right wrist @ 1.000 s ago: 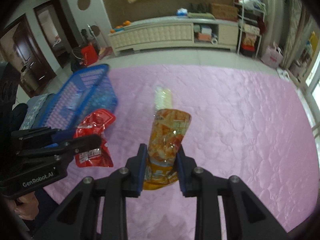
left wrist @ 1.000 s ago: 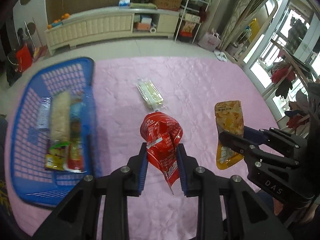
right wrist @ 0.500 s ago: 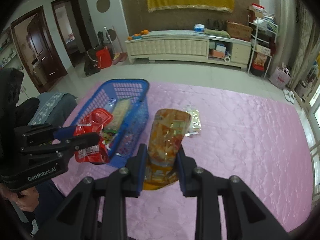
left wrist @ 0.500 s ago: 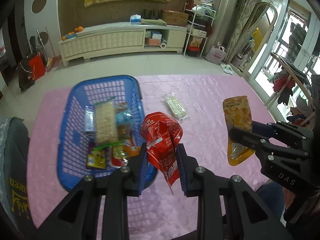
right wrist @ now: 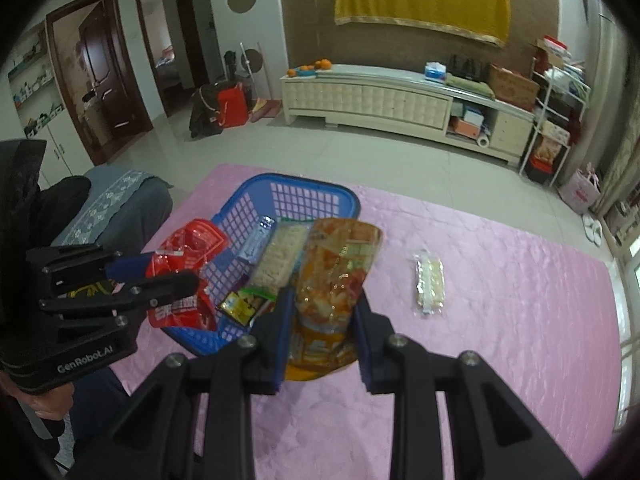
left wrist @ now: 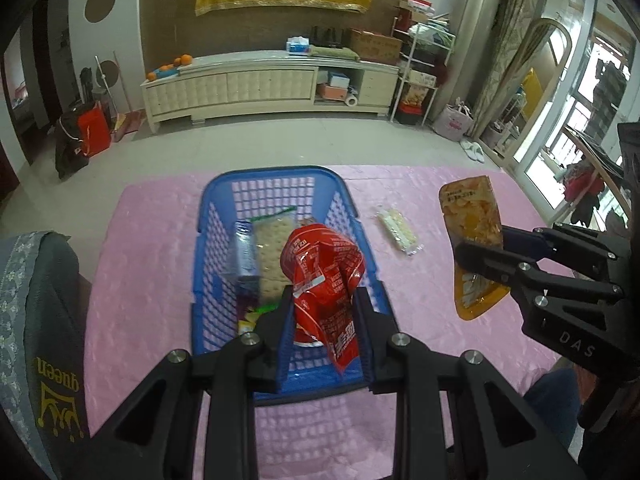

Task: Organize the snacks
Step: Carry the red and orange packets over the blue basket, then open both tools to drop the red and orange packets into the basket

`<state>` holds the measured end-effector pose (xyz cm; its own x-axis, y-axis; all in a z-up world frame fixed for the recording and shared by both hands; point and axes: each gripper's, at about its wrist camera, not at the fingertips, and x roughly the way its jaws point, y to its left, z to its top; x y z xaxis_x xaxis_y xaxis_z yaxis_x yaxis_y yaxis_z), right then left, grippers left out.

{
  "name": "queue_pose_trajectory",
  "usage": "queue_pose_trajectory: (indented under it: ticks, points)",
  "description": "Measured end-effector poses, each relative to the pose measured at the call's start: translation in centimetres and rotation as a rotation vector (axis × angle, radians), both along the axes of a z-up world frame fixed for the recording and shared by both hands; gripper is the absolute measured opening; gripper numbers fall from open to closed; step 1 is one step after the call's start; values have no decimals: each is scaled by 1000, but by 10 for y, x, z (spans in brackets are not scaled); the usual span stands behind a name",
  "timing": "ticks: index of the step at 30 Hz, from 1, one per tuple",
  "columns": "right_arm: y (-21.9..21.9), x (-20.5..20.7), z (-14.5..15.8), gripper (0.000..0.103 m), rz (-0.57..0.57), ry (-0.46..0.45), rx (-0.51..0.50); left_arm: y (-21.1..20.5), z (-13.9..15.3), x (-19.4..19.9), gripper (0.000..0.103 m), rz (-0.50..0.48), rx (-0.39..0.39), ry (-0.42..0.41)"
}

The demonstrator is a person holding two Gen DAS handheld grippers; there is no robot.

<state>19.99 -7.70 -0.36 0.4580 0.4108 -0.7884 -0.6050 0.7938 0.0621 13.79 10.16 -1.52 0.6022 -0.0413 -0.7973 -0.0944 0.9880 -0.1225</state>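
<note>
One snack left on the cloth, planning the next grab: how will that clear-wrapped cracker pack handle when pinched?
The clear-wrapped cracker pack lies flat on the pink cloth, so it shouldn't roll. Its glossy film probably makes it slippery and hard to get under. The pale pieces inside look like separate biscuits, so it may bend between them and crack under a hard pinch. It is likely light.

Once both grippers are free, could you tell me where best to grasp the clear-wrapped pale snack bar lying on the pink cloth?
Come from above and pinch the clear-wrapped pale snack bar across its narrow width, near the middle. It lies flat and alone on the pink cloth, right of the blue plastic basket, with both long sides free.
</note>
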Motion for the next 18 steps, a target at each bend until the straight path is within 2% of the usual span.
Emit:
queue_pose_trajectory:
  ticks: [9, 18]
  points:
    - [31, 24, -12, 33, 42, 12, -37, 27, -10, 21, 25, 37, -11, 16]
    - [53, 54, -41, 33, 56, 64, -91, 45, -29, 42, 25, 37, -32, 31]
